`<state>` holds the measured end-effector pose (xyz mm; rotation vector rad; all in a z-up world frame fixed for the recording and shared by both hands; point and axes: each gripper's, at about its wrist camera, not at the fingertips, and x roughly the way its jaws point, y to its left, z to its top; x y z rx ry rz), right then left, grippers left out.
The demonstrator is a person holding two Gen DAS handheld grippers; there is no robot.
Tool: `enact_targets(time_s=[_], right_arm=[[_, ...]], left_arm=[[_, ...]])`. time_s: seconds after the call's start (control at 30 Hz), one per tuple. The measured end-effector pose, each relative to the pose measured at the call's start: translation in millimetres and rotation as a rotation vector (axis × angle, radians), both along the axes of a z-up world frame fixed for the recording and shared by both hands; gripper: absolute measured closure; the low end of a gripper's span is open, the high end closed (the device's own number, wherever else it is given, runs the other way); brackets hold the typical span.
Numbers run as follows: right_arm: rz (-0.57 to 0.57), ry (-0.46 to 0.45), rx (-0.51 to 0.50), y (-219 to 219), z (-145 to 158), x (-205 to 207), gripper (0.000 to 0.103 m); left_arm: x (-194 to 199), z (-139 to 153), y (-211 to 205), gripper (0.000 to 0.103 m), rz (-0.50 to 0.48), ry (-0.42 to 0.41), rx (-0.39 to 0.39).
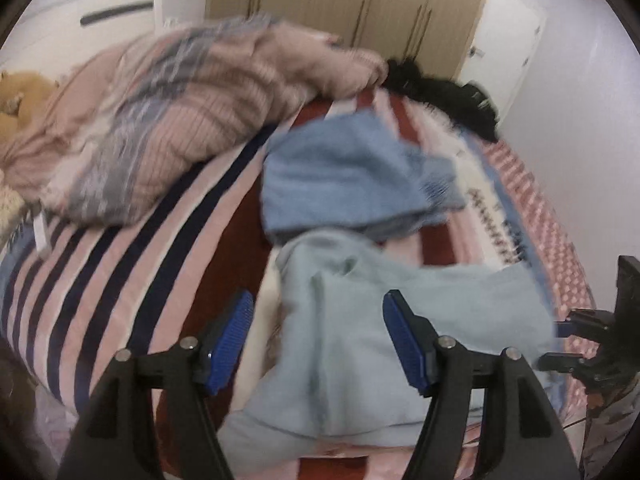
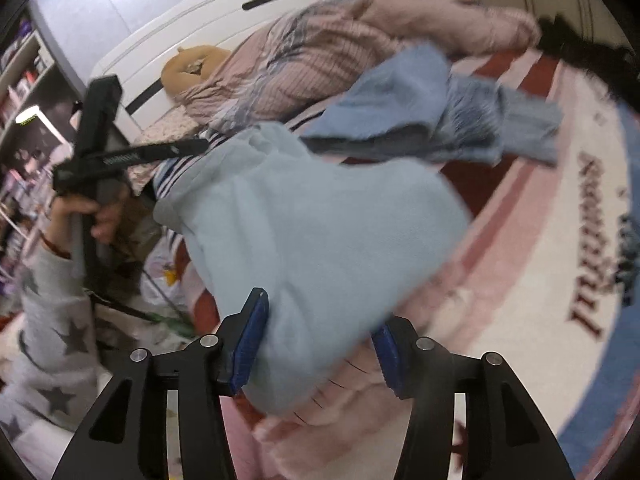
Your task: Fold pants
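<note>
Pants (image 1: 360,320): pale blue, lying rumpled on the near part of the bed; in the left wrist view the long axis runs from the near left edge of the bed away to the right, one end hanging toward the near edge.
Pants, right view (image 2: 312,240): a broad pale blue mass fills the middle, bunched, its near edge lying between the blue pads.
Left tongs (image 1: 318,344): spread wide above the pants, nothing between the pads; cloth shows beneath the gap.
Right tongs (image 2: 318,344): jaws apart with pants cloth in the gap; the left pad touches the cloth, the right pad is partly covered by it; whether they clamp it I cannot tell.
Right tongs, from the left view (image 1: 576,340): at the far right edge of the pants.
Bed (image 1: 120,280): striped pink and navy cover.
Blue cloth (image 1: 344,176): darker blue, folded, just beyond the pants.
Duvet (image 1: 160,120): pink-grey heap, far left.
Black item (image 1: 440,92): at the far side of the bed, blurred.
Left hand (image 2: 96,216): grips the left tool's handle.
</note>
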<state>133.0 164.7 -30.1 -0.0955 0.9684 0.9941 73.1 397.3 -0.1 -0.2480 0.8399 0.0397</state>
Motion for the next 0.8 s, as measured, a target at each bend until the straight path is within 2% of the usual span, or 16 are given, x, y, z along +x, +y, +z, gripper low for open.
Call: enact_targets(time_s=[0.1, 0.2, 0.3, 0.47, 0.53, 0.67, 0.8], right_arm=[[-0.017, -0.13, 0.022, -7.1, 17.6, -8.2, 0.056], [-0.001, -0.179, 0.082, -4.2, 26.8, -11.7, 0.056], [0.069, -0.128, 0.089, 11.1, 16.8, -8.9, 0.056], [0.108, -0.088, -0.015, 25.7, -23.6, -8.1, 0.055], [0.102, -0.045, 0.016, 18.8, -36.5, -4.9, 0.055], [0.096, -0.029, 0.04, 13.8, -39.5, -3.7, 0.055], [0.095, -0.067, 0.032, 11.5, -30.3, -8.8, 0.055]], left_arm=[[3.3, 6.1, -13.3, 0.039, -0.085, -0.039, -0.068], [10.2, -10.3, -21.3, 0.039, -0.124, 0.008, -0.065], [14.6, -34.9, -12.4, 0.039, -0.102, 0.063, -0.101], [14.6, -72.0, 4.7, 0.04, -0.086, 0.107, -0.184], [15.7, -84.9, 4.7, 0.04, -0.091, 0.12, -0.179], [16.0, -85.6, 2.1, 0.04, -0.085, 0.113, -0.168], [13.5, -75.4, -6.0, 0.04, -0.073, 0.109, -0.114]])
